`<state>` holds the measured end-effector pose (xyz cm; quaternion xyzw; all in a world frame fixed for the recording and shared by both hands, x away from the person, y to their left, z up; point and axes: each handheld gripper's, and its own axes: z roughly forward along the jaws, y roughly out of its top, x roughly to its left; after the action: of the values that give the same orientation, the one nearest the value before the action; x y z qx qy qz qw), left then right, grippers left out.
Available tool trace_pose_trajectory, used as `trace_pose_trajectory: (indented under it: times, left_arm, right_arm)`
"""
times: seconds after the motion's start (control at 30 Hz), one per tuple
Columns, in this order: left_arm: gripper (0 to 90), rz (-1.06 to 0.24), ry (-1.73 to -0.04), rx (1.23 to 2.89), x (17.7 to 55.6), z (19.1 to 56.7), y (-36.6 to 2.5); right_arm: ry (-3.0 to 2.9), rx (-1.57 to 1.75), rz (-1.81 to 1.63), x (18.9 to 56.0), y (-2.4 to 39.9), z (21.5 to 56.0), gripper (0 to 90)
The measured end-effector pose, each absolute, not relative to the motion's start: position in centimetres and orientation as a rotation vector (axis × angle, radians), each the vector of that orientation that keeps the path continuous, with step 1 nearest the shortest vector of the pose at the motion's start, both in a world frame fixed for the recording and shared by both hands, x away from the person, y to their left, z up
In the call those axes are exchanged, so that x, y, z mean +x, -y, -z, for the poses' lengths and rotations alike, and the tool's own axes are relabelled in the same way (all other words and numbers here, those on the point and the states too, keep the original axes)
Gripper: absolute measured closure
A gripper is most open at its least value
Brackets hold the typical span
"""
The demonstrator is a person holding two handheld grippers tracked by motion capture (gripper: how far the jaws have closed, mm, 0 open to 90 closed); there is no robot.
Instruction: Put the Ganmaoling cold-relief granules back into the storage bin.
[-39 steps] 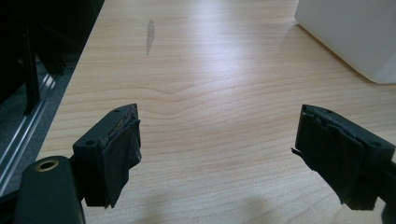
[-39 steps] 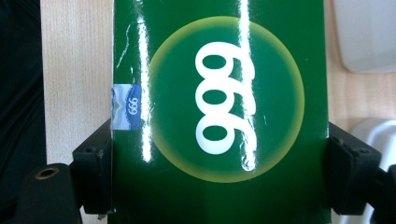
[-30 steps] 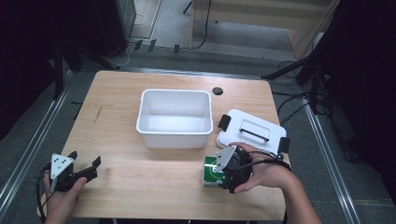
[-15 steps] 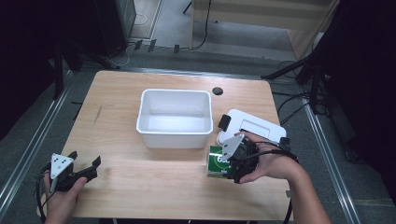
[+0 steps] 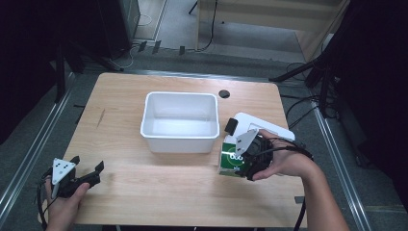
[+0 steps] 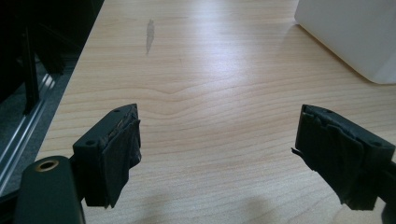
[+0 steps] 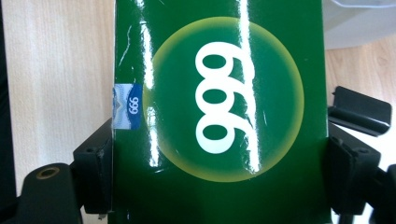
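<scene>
The right gripper (image 7: 219, 186) has its fingers (image 7: 95, 168) clamped on the two sides of a green box (image 7: 217, 107), whose white "999" in a yellow circle reads in the right gripper view, while the high view places that box (image 5: 232, 158) just off the white tub's (image 5: 179, 139) near right corner, beside a white lid (image 5: 267, 129). The left gripper (image 6: 233, 154) has its fingers (image 6: 116, 149) spread wide over bare table (image 6: 210, 70), holding nothing; the high view sets that gripper (image 5: 89, 174) well left of the tub.

Box (image 7: 219, 112): glossy green, yellow-rimmed disc, white "999". Tub (image 5: 179, 121): white. Lid (image 5: 269, 129): white, black clips. Bench (image 5: 159, 192): pale wood grain.
</scene>
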<state>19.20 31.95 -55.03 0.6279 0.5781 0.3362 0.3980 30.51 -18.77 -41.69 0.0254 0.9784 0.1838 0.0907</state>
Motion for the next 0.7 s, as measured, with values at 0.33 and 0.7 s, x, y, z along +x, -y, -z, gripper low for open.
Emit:
trace_pose_trajectory:
  times: [0.33, 0.7]
  left_arm:
    - [14.7, -0.850, -1.464, 1.589, 19.2, 55.0, -31.9]
    - [14.7, -0.849, -1.464, 1.588, 19.2, 55.0, -31.9]
  right_arm:
    - [-2.887, 0.117, -0.528, 31.9, 19.9, 40.5, 16.8]
    - [-2.870, 0.178, -0.542, 33.7, 21.0, 39.4, 16.9]
